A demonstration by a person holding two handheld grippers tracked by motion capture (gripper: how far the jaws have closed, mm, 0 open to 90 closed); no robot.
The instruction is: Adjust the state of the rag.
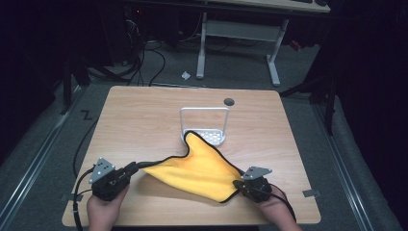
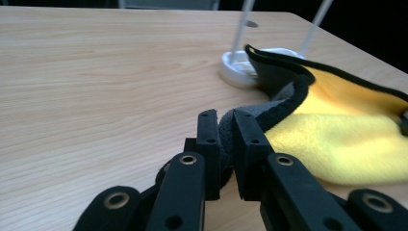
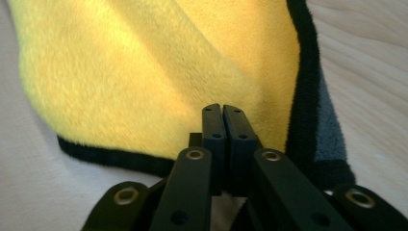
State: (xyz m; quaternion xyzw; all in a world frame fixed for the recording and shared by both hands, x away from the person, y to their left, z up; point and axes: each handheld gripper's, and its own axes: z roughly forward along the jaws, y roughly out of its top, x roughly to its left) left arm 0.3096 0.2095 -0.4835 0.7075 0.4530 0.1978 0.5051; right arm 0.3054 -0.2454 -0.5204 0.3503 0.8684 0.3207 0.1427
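Fingers (image 2: 210, 144) of the left gripper (image 1: 132, 169) pinch a bunched corner of a yellow cloth (image 1: 202, 166), its black-piped edge squeezed in the narrow gap between them, at the near left of a wooden bench (image 1: 144, 115). Opposite, the fingers (image 3: 213, 130) of the right gripper (image 1: 238, 184) are pressed almost flush together on the cloth's near right corner, with yellow pile rising beyond their tips and the black trim running off to their right over a grey underside. Between the two pairs of fingers the cloth is drawn out across the bench, sagging to the wood along its near hem. Its far corner lies draped over the rim of a small white wire rack (image 1: 204, 126), which stands ahead of both pairs of fingers toward the middle of the bench. Seen from the left gripper view, the rack's white base and two thin uprights sit just beyond the fingers and to their right. A person's hand (image 1: 102, 211) grips each tool from the near edge of the bench.
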